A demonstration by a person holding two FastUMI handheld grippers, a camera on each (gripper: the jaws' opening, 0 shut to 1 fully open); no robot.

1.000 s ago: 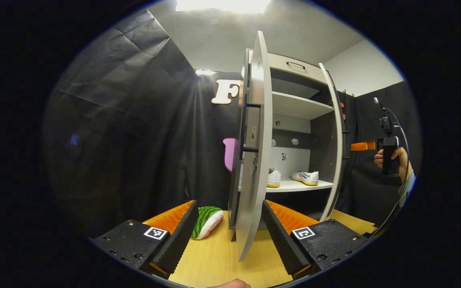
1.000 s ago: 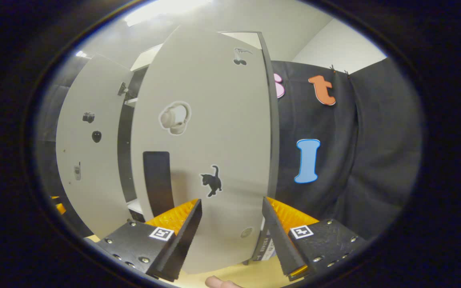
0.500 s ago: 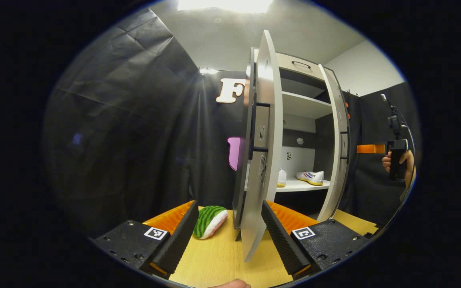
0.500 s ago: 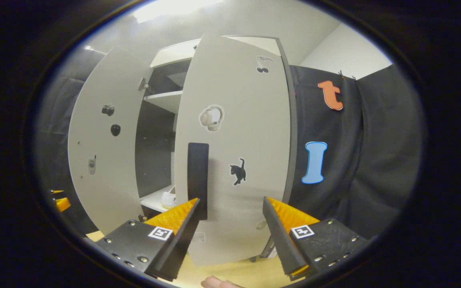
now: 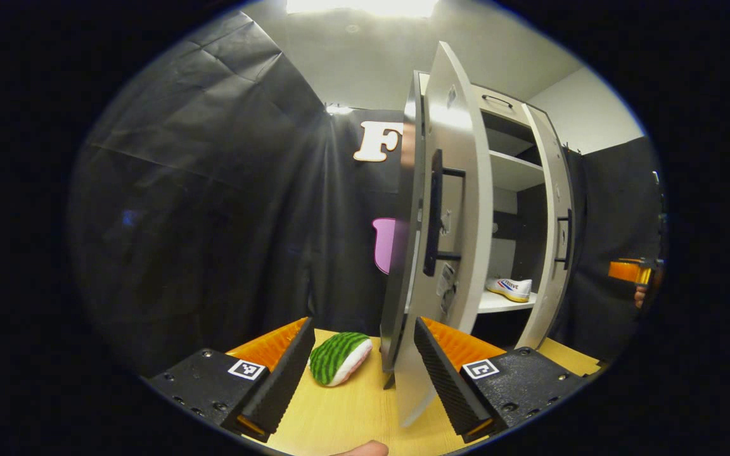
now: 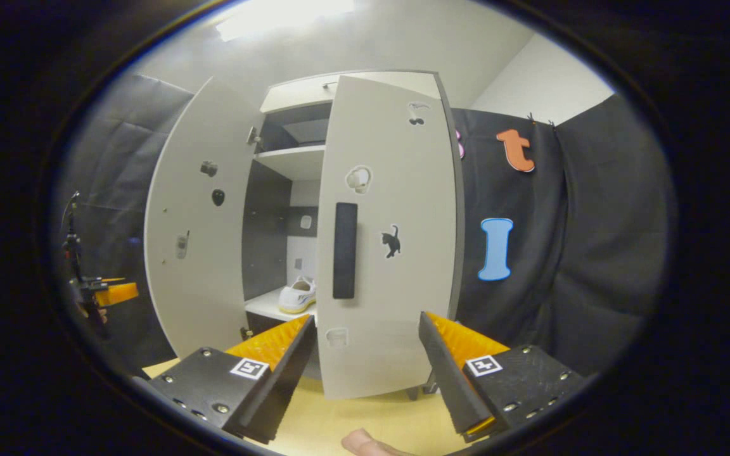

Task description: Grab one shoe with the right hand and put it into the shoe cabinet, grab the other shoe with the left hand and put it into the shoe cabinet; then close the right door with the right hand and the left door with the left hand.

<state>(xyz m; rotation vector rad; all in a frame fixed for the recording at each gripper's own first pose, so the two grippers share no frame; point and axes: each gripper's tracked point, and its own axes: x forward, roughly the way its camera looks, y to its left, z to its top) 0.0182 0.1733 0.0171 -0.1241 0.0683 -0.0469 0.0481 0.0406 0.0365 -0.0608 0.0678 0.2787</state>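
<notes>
We count two doors point(image 6: 390, 240) ajar, one cabinet point(image 5: 511, 183), one shoe point(image 5: 511, 289) per view on shelf, mid-frame; both grippers point(image 5: 362, 373) point(image 6: 365, 373) wide, empty.

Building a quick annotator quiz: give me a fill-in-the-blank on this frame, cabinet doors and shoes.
1. Both shoes sit on a shelf inside the shoe cabinet, and both of its doors stand ____.
2. The handle on the right door is a vertical bar coloured ____.
3. The left hand-held gripper has its fingers ____, gripping nothing.
4. Beside the left door, a plush toy patterned like a ____ lies on the tabletop.

Missing words: open; black; open; watermelon
</notes>
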